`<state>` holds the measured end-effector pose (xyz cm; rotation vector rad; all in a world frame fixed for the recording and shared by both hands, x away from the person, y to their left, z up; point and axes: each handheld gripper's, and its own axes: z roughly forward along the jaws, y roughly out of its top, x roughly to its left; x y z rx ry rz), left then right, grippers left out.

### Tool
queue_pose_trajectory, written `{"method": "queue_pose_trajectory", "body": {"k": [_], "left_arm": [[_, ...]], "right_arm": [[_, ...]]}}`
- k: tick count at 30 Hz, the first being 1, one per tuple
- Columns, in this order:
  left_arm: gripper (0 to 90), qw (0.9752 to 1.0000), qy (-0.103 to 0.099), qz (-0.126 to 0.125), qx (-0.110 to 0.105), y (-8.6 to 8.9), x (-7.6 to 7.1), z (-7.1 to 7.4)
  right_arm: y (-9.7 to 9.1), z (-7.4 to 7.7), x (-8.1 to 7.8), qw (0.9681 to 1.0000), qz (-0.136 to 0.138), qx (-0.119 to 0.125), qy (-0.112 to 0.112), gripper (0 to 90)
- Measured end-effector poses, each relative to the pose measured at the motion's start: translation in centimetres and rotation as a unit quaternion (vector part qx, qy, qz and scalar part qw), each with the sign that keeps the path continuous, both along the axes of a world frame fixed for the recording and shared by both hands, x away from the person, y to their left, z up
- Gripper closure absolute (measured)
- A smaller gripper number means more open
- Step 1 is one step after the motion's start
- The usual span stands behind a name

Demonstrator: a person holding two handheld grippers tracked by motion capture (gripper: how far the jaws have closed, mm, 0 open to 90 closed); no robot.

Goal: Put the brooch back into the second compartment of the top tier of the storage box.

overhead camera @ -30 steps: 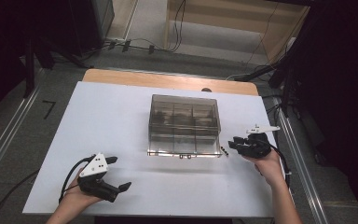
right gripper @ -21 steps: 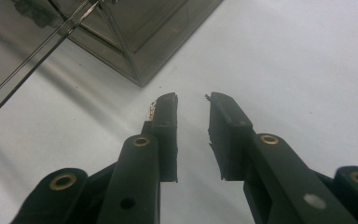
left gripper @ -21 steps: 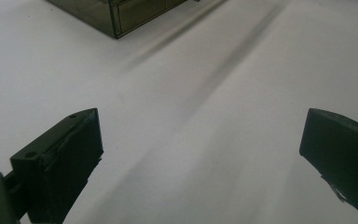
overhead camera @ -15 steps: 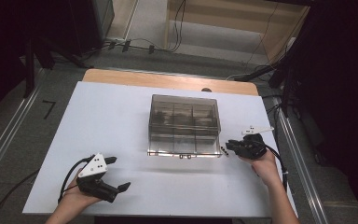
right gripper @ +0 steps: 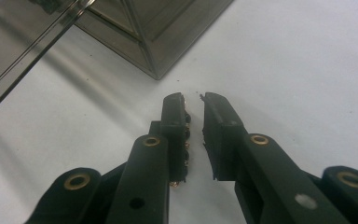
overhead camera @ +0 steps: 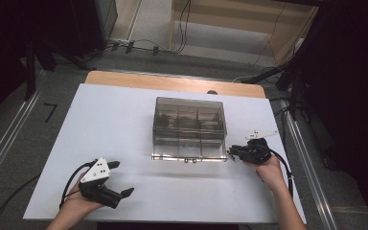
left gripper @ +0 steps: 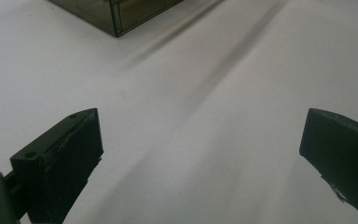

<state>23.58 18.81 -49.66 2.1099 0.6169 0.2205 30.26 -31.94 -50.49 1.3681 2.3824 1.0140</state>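
The clear box (overhead camera: pixel 189 128) sits at table (overhead camera: pixel 100 124) centre, no legible label. Right tool (overhead camera: pixel 232 152), at its 4 o'clock corner, has been closing, nearly closed, empty. Left tool (overhead camera: pixel 121 178) stands open at 7 o'clock.

Your left gripper view: box (left gripper: pixel 121 14) cut off by top edge, corner alone visible. Your right gripper view: box lid (right gripper: pixel 23 42) runs off left edge. High view: box contents too dim to tell; your forearms cut by bottom edge.
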Motion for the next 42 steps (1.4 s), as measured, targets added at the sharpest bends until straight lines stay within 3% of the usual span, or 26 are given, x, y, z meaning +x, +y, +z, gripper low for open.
{"method": "queue_pose_trajectory", "body": {"k": [19,31,42], "left_arm": [[0.0,1.0000,-0.001,0.000,0.002,0.01,-0.07,0.02],[0.0,1.0000,-0.001,-0.003,0.005,-0.12,-0.12,-0.02],[0.0,1.0000,0.000,-0.003,0.003,-0.14,-0.13,-0.01]], "right_arm": [[0.71,-0.75,0.17,0.9997,0.008,-0.020,0.013,79.7],[1.04,-0.85,-0.17,0.9991,0.013,-0.041,-0.002,80.9],[0.60,-0.51,-0.09,0.9995,0.000,-0.031,0.001,81.8]]}}
